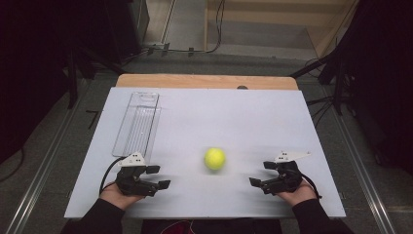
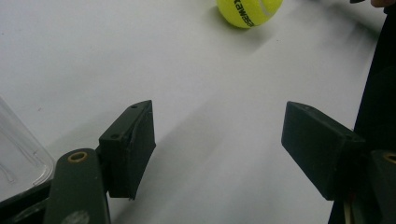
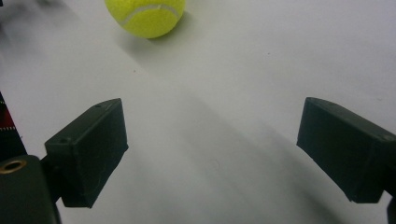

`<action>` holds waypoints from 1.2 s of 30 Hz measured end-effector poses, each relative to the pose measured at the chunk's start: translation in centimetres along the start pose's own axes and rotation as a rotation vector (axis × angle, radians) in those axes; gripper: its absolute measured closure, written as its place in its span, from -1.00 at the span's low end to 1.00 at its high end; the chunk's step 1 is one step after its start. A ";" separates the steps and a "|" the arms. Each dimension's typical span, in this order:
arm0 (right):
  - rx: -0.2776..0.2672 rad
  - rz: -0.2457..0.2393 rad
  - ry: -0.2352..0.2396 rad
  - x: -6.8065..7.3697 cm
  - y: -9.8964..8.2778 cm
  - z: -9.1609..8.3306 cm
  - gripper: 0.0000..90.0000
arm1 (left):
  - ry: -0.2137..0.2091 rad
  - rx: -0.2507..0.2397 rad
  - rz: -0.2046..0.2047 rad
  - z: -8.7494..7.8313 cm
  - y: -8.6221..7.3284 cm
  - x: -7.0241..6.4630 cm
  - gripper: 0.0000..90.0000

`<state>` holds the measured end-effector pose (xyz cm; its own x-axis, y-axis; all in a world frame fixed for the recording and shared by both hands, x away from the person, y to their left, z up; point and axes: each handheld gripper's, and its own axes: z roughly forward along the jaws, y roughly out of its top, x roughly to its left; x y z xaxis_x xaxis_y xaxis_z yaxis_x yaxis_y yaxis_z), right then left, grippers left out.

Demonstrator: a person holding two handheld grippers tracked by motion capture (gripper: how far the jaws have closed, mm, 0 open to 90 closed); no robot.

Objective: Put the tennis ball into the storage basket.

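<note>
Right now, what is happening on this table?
A person sits at a white table with a hand-held gripper in each hand. The left hand-held gripper and the right hand-held gripper rest near the front edge, both pointing inward, jaws apart and holding nothing. Between them, a little farther back, a yellow tennis ball lies on the table, touched by neither. A clear plastic tray lies behind the left one. No grasp has begun yet.

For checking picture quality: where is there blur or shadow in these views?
High view: the tennis ball looks slightly smeared and the room beyond the table is dark. Left gripper view: soft streaky shadows cross the table. Right gripper view: the ball casts a soft shadow.
</note>
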<state>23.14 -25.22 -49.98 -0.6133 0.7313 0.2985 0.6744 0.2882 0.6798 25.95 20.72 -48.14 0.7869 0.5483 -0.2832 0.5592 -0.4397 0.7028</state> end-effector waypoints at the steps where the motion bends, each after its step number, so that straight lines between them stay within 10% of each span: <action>1: 0.000 0.000 0.001 0.0 0.0 0.0 -0.85 | 0.001 -0.002 0.001 0.0 0.0 0.0 -0.42; 36: -0.008 -0.012 0.019 0.1 0.1 0.0 -0.85 | -0.007 -0.018 0.006 -0.1 0.2 0.2 -0.42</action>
<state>23.14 -25.17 -49.91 -0.6291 0.7159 0.3029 0.6638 0.2920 0.6885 26.15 20.77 -48.03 0.7918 0.5410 -0.2835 0.5502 -0.4301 0.7157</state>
